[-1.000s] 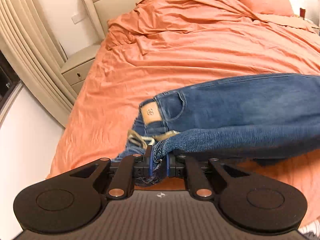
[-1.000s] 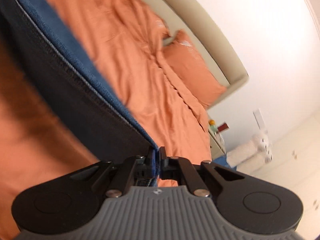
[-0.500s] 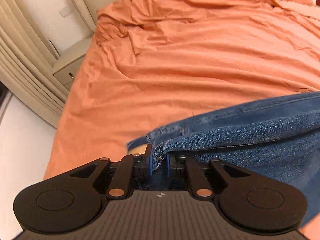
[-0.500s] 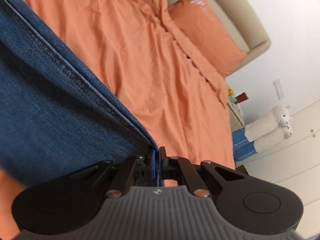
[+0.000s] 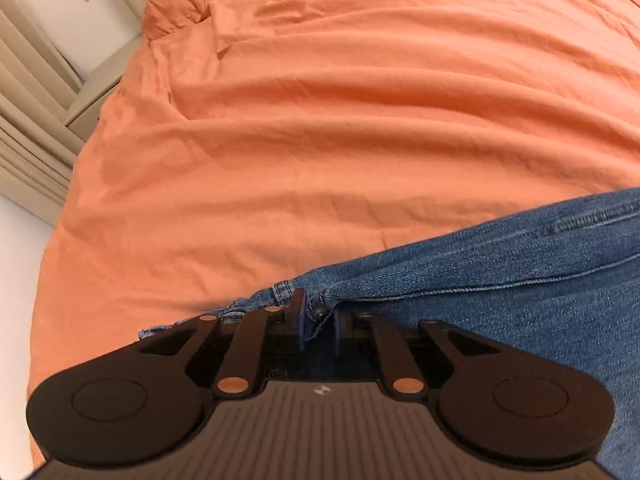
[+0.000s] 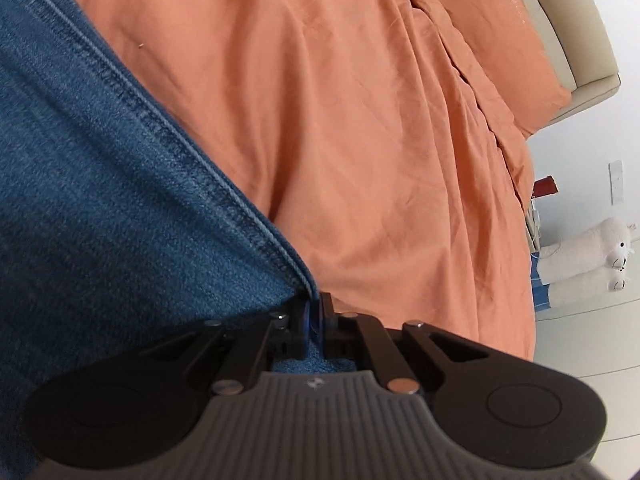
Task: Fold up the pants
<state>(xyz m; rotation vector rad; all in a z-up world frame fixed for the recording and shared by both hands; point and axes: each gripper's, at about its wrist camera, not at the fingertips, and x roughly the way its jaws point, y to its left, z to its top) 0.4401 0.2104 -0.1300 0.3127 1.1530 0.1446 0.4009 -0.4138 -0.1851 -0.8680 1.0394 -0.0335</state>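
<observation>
Blue denim pants [image 5: 500,280] lie on the orange bed sheet [image 5: 320,140] and stretch off to the right in the left wrist view. My left gripper [image 5: 318,314] is shut on a bunched edge of the pants close to the sheet. In the right wrist view the pants [image 6: 100,200] fill the left side, with a stitched seam running diagonally to my right gripper [image 6: 316,312], which is shut on that edge. The waistband and leather patch are hidden.
A beige headboard [image 6: 576,40] and an orange pillow [image 6: 508,40] sit at the far end of the bed. A beige nightstand [image 5: 104,92] and curtains [image 5: 32,128] stand left of the bed. White plush toys [image 6: 584,256] lie on the floor at right.
Both grippers have moved forward over the bed while holding the pants. The waistband with its leather patch has dropped out of the left wrist view. The denim now lies lower against the sheet.
</observation>
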